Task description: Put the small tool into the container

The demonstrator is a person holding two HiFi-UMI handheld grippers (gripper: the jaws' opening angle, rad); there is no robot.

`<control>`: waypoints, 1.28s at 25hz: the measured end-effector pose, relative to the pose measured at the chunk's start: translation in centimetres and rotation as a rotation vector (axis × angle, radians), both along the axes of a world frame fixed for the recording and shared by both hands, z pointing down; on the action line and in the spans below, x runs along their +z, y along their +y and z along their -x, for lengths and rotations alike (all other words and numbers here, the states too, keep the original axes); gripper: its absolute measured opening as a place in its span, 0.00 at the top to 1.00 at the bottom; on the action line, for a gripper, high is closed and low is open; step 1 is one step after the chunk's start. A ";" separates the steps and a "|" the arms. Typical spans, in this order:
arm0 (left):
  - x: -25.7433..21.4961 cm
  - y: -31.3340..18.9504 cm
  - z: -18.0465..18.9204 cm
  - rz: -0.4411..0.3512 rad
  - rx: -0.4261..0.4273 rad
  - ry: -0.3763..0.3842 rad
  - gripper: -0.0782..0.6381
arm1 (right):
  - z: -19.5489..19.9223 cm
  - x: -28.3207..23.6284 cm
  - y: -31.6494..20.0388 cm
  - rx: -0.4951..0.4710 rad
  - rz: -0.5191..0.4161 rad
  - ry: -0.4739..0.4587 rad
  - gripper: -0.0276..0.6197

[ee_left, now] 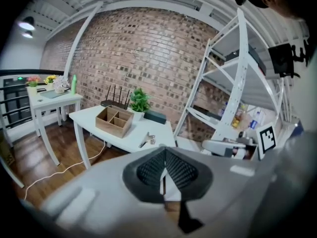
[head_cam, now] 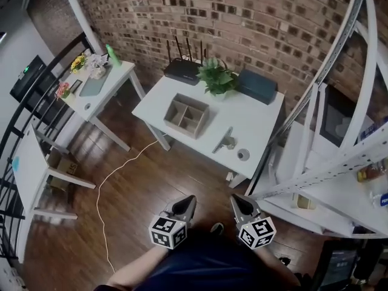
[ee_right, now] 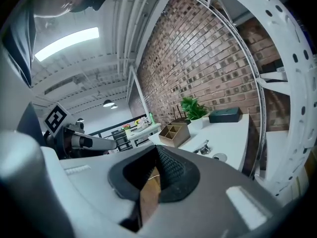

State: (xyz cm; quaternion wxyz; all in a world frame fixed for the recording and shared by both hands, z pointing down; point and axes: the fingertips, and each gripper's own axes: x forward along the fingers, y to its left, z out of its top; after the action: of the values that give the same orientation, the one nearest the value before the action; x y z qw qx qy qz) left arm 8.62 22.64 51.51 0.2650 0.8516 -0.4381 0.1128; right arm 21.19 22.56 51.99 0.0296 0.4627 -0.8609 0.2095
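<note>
1. Head view: the left gripper point(head_cam: 188, 201) and right gripper point(head_cam: 236, 199) sit low by the person's body, both with jaws together and nothing in them. Well ahead of both stands the white table point(head_cam: 265, 119). The small tool point(head_cam: 222, 140) lies flat on it, ahead of the right gripper. The wooden divided container point(head_cam: 187, 115) is beyond and left of the tool, and apart from it. A small round item point(head_cam: 243, 154) lies just right of the tool. Only this view looks down into the container's open compartments.

2. Left gripper view: the left gripper point(ee_left: 165, 163) has its pads meeting at a thin seam, with nothing between them. The small tool point(ee_left: 145, 140) is far ahead, just above the jaw tips, and the container point(ee_left: 115, 121) is to its left. This view alone shows the right gripper's marker cube point(ee_left: 267, 138) off to the right.

3. Right gripper view: the right gripper point(ee_right: 157, 158) is closed and empty. The small tool point(ee_right: 203, 147) lies ahead and slightly right, and the container point(ee_right: 174, 134) is beyond it. The tool looks like thin, shiny metal, so it is probably light, stiff and slippery. Pinching across its long, narrow shank near the middle seems safest.
</note>
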 end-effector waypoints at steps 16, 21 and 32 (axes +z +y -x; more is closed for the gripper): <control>0.6 -8.2 3.4 0.015 0.066 0.054 0.89 | 2.1 -0.5 -6.7 0.140 -0.073 0.149 0.94; -0.2 -13.5 5.2 -0.004 0.139 0.109 0.88 | 3.6 -1.3 -10.8 0.236 -0.059 0.187 0.94; 0.5 -21.4 12.8 0.040 0.132 0.184 0.88 | 7.1 -1.7 -17.8 0.400 0.035 0.194 0.94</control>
State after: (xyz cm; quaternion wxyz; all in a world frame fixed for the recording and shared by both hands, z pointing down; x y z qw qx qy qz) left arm -4.19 1.24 52.02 0.3132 0.8798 -0.3526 0.0600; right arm 14.06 4.76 50.28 0.0782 0.6417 -0.7413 0.1807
